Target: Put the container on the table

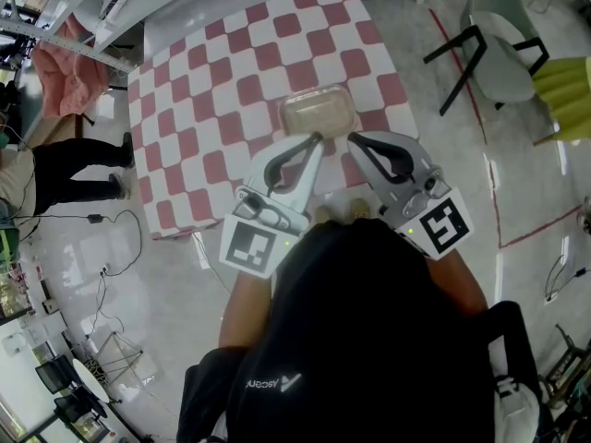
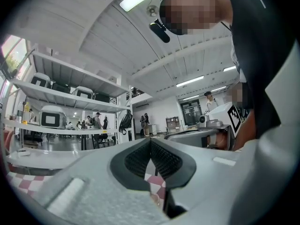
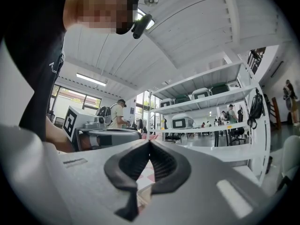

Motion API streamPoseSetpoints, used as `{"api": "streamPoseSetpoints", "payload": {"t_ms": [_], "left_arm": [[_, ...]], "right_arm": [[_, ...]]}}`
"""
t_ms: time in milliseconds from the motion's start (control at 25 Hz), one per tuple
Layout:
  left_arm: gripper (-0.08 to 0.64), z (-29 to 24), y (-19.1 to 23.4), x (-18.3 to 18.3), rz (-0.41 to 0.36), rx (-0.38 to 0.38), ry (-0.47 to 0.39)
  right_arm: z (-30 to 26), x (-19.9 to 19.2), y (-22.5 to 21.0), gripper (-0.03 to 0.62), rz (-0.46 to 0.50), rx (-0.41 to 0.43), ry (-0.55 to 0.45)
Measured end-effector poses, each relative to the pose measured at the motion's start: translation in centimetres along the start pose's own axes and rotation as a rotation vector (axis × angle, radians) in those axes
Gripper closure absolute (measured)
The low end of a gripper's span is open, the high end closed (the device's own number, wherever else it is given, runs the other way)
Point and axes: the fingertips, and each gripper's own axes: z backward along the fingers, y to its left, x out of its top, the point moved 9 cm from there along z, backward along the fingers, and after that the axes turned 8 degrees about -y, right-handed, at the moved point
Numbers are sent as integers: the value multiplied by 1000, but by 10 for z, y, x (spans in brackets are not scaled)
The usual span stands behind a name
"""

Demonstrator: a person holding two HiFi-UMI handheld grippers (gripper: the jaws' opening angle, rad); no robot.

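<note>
Both tools are pressed shut with nothing pinched; the left tool (image 1: 318, 138) shows its ribbed black pads (image 2: 138, 159) meeting in a thin seam at the tips, and the right tool (image 1: 352, 137) does the same in its own view, its pads (image 3: 162, 161) closing to a point above a small teardrop-shaped gap. Each has a smooth, pale grey moulded body that curves inward; the two lie side by side, pointing away from the person, with their tips close together.

The container (image 1: 319, 111) sits flat on the desk (image 1: 212, 109), just beyond both sets of tips; it is a shallow rectangular tub with rounded corners, cloudy beige and probably plastic, though the head view is too small to say whether either tip touches its near rim. A cloth (image 1: 185, 155) of red and white squares covers the desk and hangs over its near edge; the floor (image 1: 166, 275) around it is pale and glossy. A chair (image 1: 499, 53) with a pale rounded seat and thin black legs stands well apart, to the right.
</note>
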Motion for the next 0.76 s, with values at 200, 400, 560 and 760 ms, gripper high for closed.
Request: {"api": "streamPoseSetpoints", "payload": {"t_ms": [200,400,560,760], "left_arm": [[551,0,0,-2,14,2,-7],[551,0,1,-3,28,9,-7],[551,-2,0,-4,33,10,-12],[551,-2,1,-5,38,12,-2]], "right_arm": [[2,0,1,589,3,-1,3],[2,0,0,589,3,-1,1],[3,-1,-1,589,2,-1,6],[3,0,-2,589,-2,0,9]]}}
